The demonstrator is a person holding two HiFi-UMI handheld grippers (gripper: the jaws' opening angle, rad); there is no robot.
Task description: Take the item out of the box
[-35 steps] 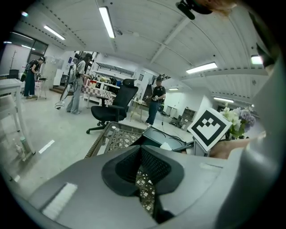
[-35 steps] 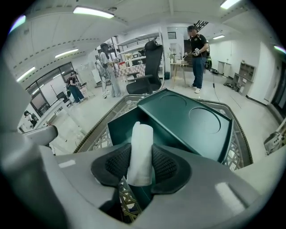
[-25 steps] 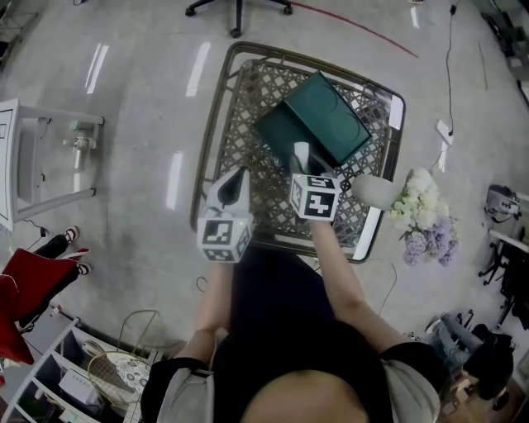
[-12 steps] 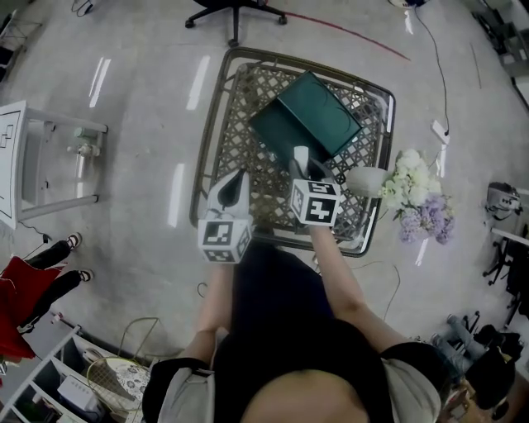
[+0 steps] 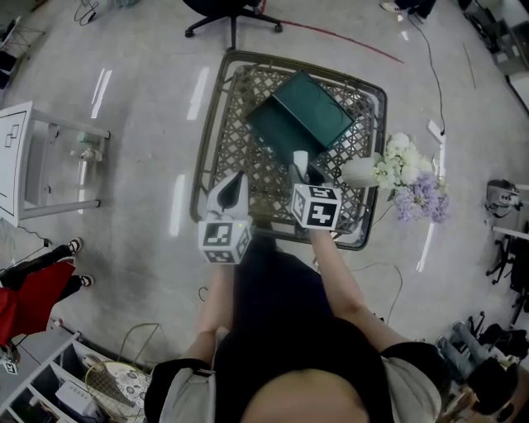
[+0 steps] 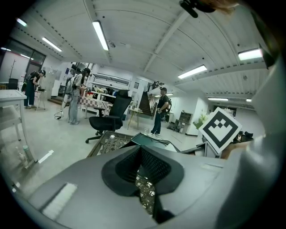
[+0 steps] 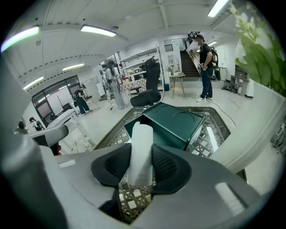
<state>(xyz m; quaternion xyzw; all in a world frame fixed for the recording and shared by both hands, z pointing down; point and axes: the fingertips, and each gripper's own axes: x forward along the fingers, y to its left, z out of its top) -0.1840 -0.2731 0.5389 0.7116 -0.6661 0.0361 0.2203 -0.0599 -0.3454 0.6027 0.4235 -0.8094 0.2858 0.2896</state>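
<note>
Right tool [image 5: 302, 168]: closed on the white tube [image 5: 300, 157]. In the right gripper view I see both dark pads of this tool [image 7: 140, 166] pressed on the tube's [image 7: 141, 150] sides.
White tube: upright, with its top end sticking out past the pads. From the head view it sits at the near edge of the green box [image 5: 302, 116], on my side of it. Its lower end is hidden behind the pads, so I cannot tell whether it has cleared the box.
Green box: lying open on the lattice table [image 5: 213, 140], turned corner-on to me. In the right gripper view the box [image 7: 172, 123] is just beyond the tube.
Left tool [image 5: 235, 185]: closed and empty, pads [image 6: 154, 164] together at the tips, with only lattice showing under them. It hangs over the table to the left of the box, apart from it.
Flowers [image 5: 411, 183]: white and purple, in a white vase [image 5: 360, 172], right of the box at the table's edge.
Office chair [image 5: 232, 11]: on the floor beyond the box, off the table.
</note>
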